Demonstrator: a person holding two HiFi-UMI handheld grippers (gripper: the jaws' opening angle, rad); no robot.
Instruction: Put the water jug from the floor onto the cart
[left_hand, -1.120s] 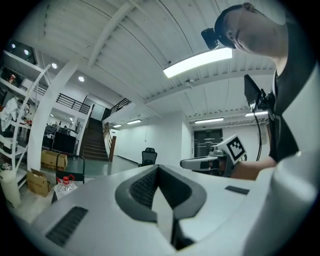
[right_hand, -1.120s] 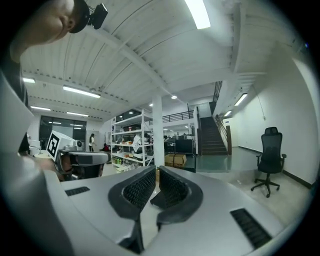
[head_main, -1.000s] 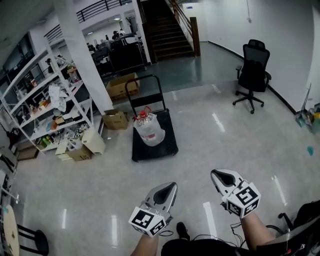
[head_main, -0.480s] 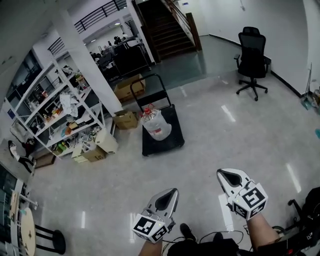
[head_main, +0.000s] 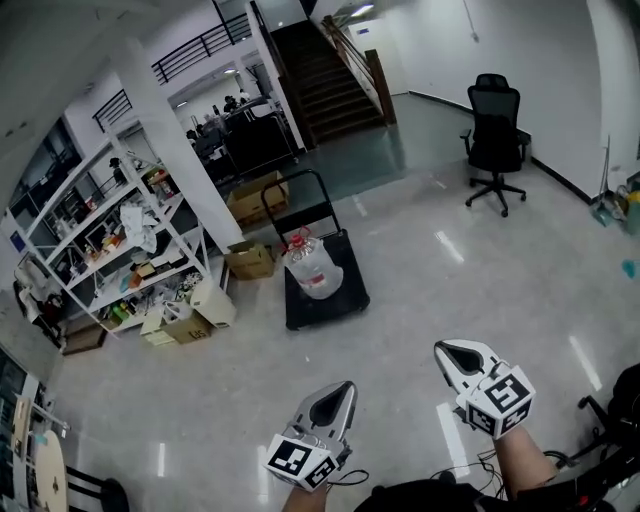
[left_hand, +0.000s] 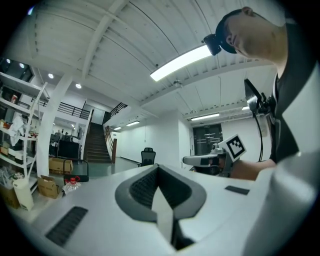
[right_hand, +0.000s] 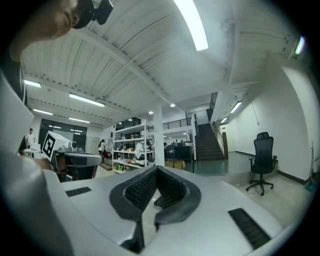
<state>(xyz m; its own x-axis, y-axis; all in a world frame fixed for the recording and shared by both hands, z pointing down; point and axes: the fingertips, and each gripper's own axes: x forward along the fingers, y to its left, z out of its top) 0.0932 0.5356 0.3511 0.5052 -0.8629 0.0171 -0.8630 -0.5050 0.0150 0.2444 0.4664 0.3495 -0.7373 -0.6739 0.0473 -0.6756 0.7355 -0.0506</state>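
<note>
The water jug (head_main: 312, 268) sits upright on the black cart (head_main: 345, 300), far off and a bit left, so I'd say the lifting step is done. The left tongs (head_main: 347, 387) and right tongs (head_main: 440, 349) are both pinched closed on nothing (near the person, well apart from the cart). Next move probably only calls for checking that the jug stands steady.

Ahead of the left gripper (head_main: 343, 388) the bare floor (head_main: 420, 275) lies open as far as the cart (head_main: 332, 311), which carries the water jug (head_main: 313, 268). Cardboard boxes (head_main: 205, 305) and shelving (head_main: 110, 240) crowd its far left. An office chair (head_main: 495, 140) stands well ahead of the right gripper (head_main: 447, 351), off to its right.
</note>
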